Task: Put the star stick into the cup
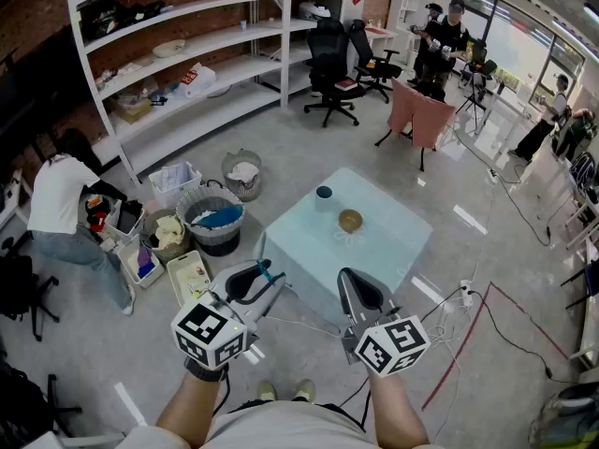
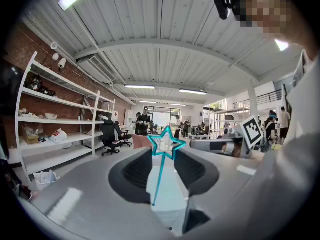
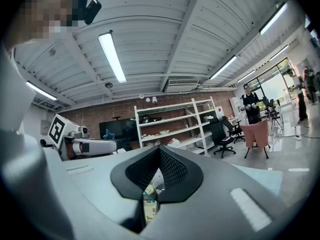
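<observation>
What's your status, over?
Left gripper gripping star stick near its star; right gripper shut, empty. Cup on table ahead, beside a bowl, stick not in yet. Nothing in between.

A small brown bowl (image 1: 350, 220) sat near the middle of the pale table (image 1: 398, 251), clear of every edge. On the floor off the table's left corner stood a round basket (image 1: 211, 217). White shelving (image 1: 187, 54) lined the brick wall, with black office chairs (image 1: 332, 64) past its end.

No legible text, label, brand or number in any of the views.
</observation>
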Demonstrator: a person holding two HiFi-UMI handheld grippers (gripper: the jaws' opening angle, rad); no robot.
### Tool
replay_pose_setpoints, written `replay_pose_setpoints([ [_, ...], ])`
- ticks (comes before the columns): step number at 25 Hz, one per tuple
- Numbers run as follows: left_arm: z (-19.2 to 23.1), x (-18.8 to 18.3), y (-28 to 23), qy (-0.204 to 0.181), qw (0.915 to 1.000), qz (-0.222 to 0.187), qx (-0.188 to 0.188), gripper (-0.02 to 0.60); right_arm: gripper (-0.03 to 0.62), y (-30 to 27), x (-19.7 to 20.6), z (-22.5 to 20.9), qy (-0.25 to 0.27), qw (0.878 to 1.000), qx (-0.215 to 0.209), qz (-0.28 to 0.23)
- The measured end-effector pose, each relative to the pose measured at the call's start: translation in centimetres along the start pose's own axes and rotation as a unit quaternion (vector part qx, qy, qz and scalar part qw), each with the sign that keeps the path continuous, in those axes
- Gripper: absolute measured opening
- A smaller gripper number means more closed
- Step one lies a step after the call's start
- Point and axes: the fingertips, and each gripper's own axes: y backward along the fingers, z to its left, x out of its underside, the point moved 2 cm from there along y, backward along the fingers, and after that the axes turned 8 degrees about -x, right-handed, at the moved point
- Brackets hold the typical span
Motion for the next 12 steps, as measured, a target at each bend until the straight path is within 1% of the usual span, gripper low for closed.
replay_pose_setpoints([
  [4, -1.1, 0.3, -0.2, -0.001, 1.0000, -0.001, 0.001, 0.138, 0.012, 1.0, 0.3, -0.4, 0.000, 1.000, -0.001, 0.001],
  [9, -1.5, 0.3, 0.1, -0.002, 1.0000, -0.001, -0.001, 0.138, 0.011, 1.3, 0.3, -0.2, -0.001, 1.000, -0.002, 0.000],
  [12, -1.7, 0.3, 0.0, -0.003, 1.0000, -0.001, -0.003, 0.138, 0.012, 1.4, 0.3, -0.1, -0.011, 1.000, -0.012, -0.001],
])
